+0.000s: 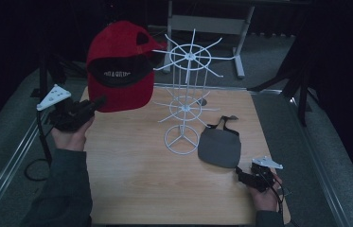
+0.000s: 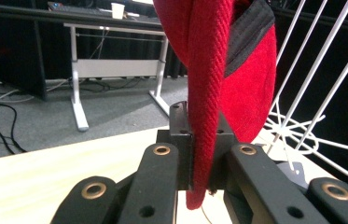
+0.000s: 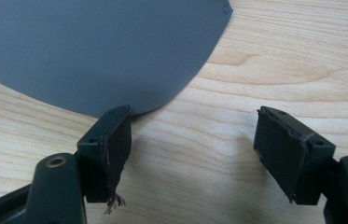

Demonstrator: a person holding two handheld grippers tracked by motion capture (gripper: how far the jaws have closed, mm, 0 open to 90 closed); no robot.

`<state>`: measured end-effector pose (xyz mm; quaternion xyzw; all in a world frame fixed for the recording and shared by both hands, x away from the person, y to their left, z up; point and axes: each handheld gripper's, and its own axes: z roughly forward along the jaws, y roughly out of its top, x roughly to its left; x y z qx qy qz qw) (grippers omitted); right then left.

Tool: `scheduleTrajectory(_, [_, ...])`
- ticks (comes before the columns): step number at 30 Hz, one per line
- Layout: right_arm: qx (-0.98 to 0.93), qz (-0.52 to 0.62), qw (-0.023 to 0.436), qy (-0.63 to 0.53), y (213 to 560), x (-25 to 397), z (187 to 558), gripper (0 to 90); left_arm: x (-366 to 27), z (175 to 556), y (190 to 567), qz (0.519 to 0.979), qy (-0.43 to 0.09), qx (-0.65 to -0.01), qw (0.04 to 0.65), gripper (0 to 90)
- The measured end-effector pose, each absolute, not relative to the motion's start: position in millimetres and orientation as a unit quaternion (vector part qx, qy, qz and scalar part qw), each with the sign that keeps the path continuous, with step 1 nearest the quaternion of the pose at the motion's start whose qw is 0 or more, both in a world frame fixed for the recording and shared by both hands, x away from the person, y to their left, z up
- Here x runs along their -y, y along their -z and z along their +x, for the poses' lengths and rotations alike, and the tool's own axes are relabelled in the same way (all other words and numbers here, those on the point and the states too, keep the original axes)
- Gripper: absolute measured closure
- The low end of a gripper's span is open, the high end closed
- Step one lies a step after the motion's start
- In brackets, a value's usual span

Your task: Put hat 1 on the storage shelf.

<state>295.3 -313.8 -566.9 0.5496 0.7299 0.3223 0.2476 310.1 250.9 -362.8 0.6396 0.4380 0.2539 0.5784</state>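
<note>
Left gripper (image 2: 202, 154) clamps red cap (image 1: 119, 66) (lettering unreadable).

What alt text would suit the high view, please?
The left gripper holds a red cap up beside a white wire display rack on a wooden table. The right gripper rests open near a grey cap lying flat.

Pouch (image 1: 220, 147) lies on table (image 1: 141, 179) right of rack (image 1: 183, 94).

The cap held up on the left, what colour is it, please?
Red cap, black inside; clearest in the high view.
</note>
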Motion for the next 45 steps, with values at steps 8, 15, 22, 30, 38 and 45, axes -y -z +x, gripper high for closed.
scheduleTrajectory(8, [-0.730, 0.549, 0.248, -0.322, 567, 314, 295, 27.6, -247, 308, 386, 0.649, -0.251, -0.437, 0.569, 85.9])
scheduleTrajectory(15, [-0.730, 0.549, 0.248, -0.322, 567, 314, 295, 27.6, -238, 308, 402, 0.664, -0.248, -0.435, 0.555, 85.9])
scheduleTrajectory(22, [-0.731, 0.549, 0.248, -0.322, 567, 314, 295, 27.6, -228, 309, 419, 0.681, -0.237, -0.434, 0.540, 85.8])
scheduleTrajectory(30, [-0.730, 0.549, 0.247, -0.323, 567, 314, 295, 27.6, -229, 311, 427, 0.688, -0.225, -0.440, 0.531, 85.5])
scheduleTrajectory(38, [-0.730, 0.549, 0.247, -0.323, 567, 314, 295, 27.6, -231, 310, 429, 0.701, -0.212, -0.427, 0.531, 80.8])
scheduleTrajectory(45, [-0.731, 0.549, 0.247, -0.322, 567, 314, 295, 27.6, -233, 309, 428, 0.704, -0.211, -0.422, 0.531, 61.8])
